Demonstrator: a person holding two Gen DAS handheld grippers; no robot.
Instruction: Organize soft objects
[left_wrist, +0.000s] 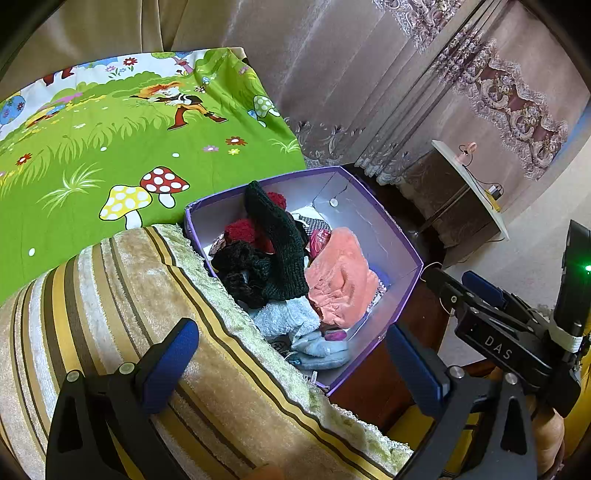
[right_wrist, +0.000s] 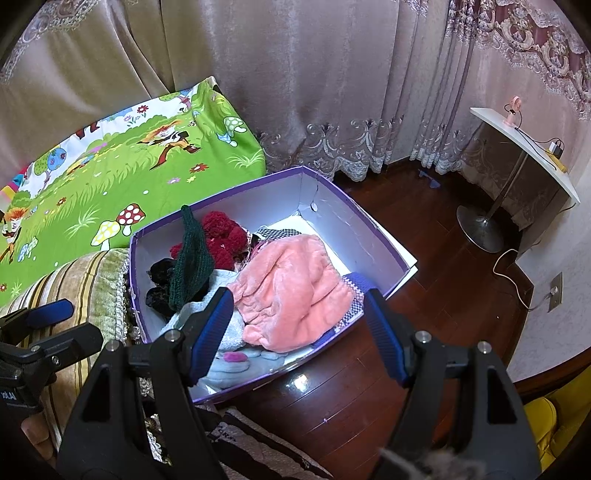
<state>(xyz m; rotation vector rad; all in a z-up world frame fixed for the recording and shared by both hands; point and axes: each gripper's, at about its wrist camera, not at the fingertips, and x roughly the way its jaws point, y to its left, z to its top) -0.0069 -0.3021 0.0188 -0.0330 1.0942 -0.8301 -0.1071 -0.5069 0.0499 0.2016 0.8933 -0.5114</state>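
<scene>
1. Left tool (left_wrist: 291, 360) and right tool (right_wrist: 295, 334) both spread, pinching nothing.
2. Purple box (right_wrist: 373, 229), frame center, holds pink fleece (right_wrist: 291, 291), dark knit sock (left_wrist: 279, 240), red yarn (right_wrist: 221, 230).

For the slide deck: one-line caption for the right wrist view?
Open right gripper hovers above a purple cardboard box of soft items, with a pink fleece cloth on top.

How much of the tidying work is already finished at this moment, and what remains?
Done: the purple box already holds a pile of soft things, including a pink fleece piece, a dark green knit, red fluffy items and a light blue piece. In hand: nothing; the left gripper and right gripper are both open and empty. Left: no loose soft items show outside the box, so little seems to remain.
</scene>
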